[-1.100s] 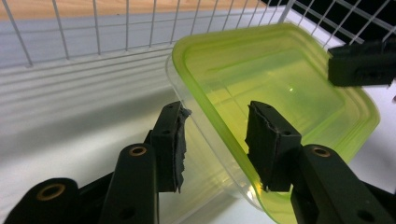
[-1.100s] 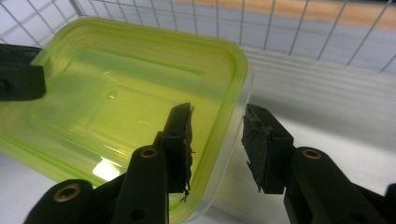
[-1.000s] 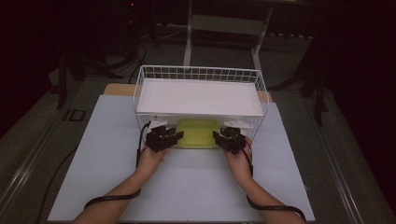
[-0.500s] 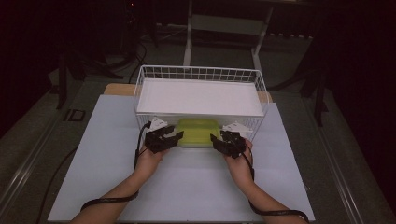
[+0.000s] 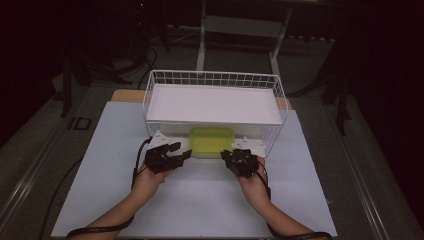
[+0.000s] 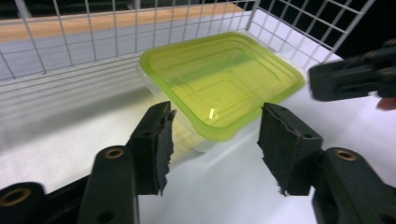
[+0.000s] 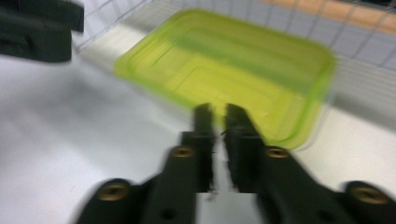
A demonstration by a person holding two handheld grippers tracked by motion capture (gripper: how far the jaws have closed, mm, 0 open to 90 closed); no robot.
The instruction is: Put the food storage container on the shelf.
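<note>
In the high view, a green-lidded container (image 5: 211,140) is seen under the white wire basket (image 5: 215,80), toward the far middle of the counter (image 5: 210,200), with the left gripper (image 5: 176,156) and right gripper (image 5: 234,157) just before it.

In the left gripper view, the jaws have just been opening and stand apart, empty, before the container (image 6: 219,79).

In the right gripper view, the jaws have just been closing and are nearly together on nothing; the container (image 7: 233,60) lies beyond.
</note>
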